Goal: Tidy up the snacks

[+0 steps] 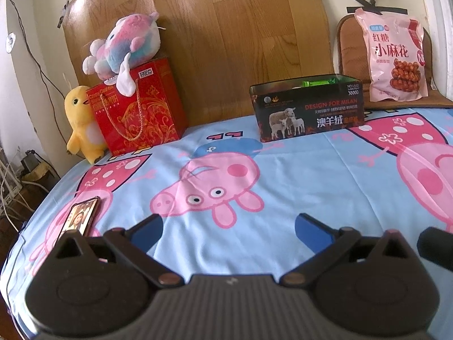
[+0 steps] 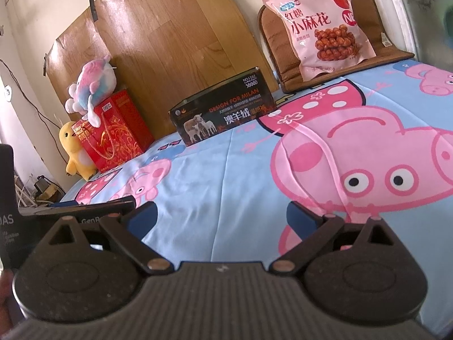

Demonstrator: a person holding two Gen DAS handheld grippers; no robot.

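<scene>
A pink snack bag [image 1: 395, 56] leans upright against a brown cushion at the back right; it also shows in the right wrist view [image 2: 320, 25]. A black open-top box [image 1: 307, 107] with green packets inside stands on the blue cartoon sheet; it also shows in the right wrist view [image 2: 223, 113]. A red gift bag [image 1: 138, 107] stands at the back left, also in the right wrist view [image 2: 113, 133]. My left gripper [image 1: 229, 232] is open and empty above the sheet, well short of the box. My right gripper [image 2: 223, 218] is open and empty too.
A pink-blue plush [image 1: 124, 45] lies on the red bag and a yellow plush [image 1: 82, 121] stands beside it. A phone [image 1: 80, 216] lies on the sheet at the left. A wooden board [image 1: 226, 28] leans against the wall. Cables lie on the floor at the far left.
</scene>
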